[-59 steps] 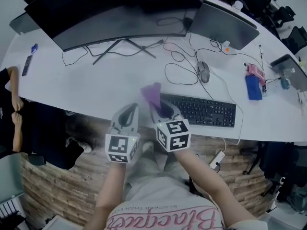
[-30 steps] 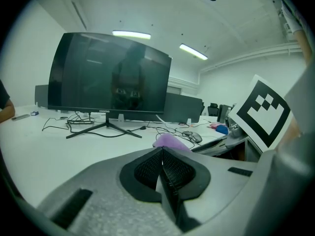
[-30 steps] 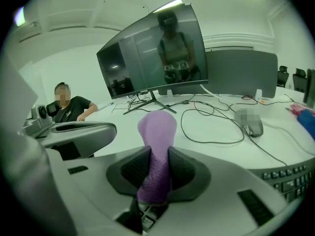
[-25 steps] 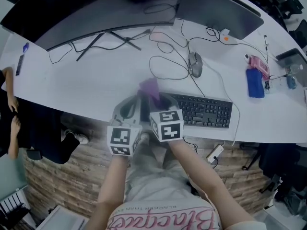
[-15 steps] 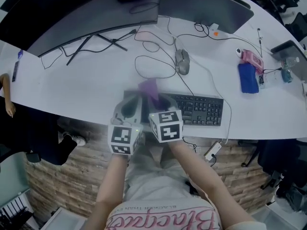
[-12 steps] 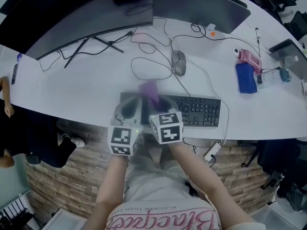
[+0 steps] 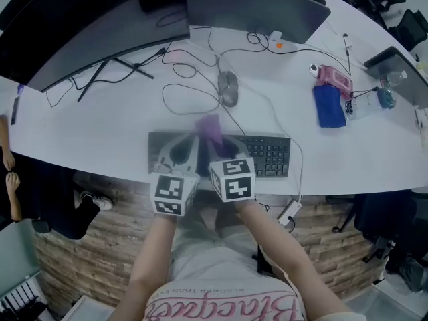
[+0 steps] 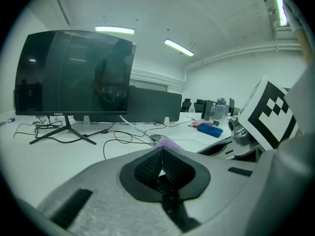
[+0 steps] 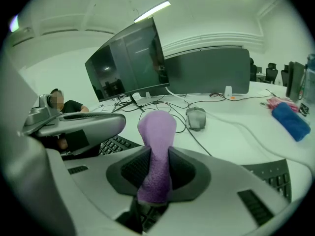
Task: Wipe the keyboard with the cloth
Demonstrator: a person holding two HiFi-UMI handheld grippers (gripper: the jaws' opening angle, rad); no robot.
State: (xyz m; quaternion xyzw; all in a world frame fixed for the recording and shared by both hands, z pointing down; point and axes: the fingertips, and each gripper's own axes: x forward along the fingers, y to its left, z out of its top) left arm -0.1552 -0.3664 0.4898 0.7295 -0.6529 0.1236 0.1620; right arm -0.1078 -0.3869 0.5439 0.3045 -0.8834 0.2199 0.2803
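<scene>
A black keyboard (image 7: 267,155) lies along the near edge of the white desk (image 7: 100,122). Both grippers hover over its left half, side by side. My right gripper (image 7: 212,141) is shut on a purple cloth (image 7: 209,126), which sticks up out of the jaws. In the right gripper view the cloth (image 9: 156,132) stands as a narrow roll between the pads of my right gripper (image 9: 156,156), with keyboard keys (image 9: 114,144) below to the left. My left gripper (image 7: 180,151) is shut and holds nothing. Its pads meet at the tip (image 8: 161,154), and the cloth (image 8: 168,142) peeks beyond.
A grey mouse (image 7: 227,87) and loose cables (image 7: 190,99) lie behind the keyboard. Two dark monitors (image 7: 87,32) (image 7: 257,5) stand at the back. A blue cloth (image 7: 329,105) and a pink item (image 7: 333,80) rest at right. A power strip (image 7: 289,212) hangs below the desk edge.
Both grippers have shifted right relative to the keyboard, from its left end to over its left half. The cloth stays clamped in the right gripper.
</scene>
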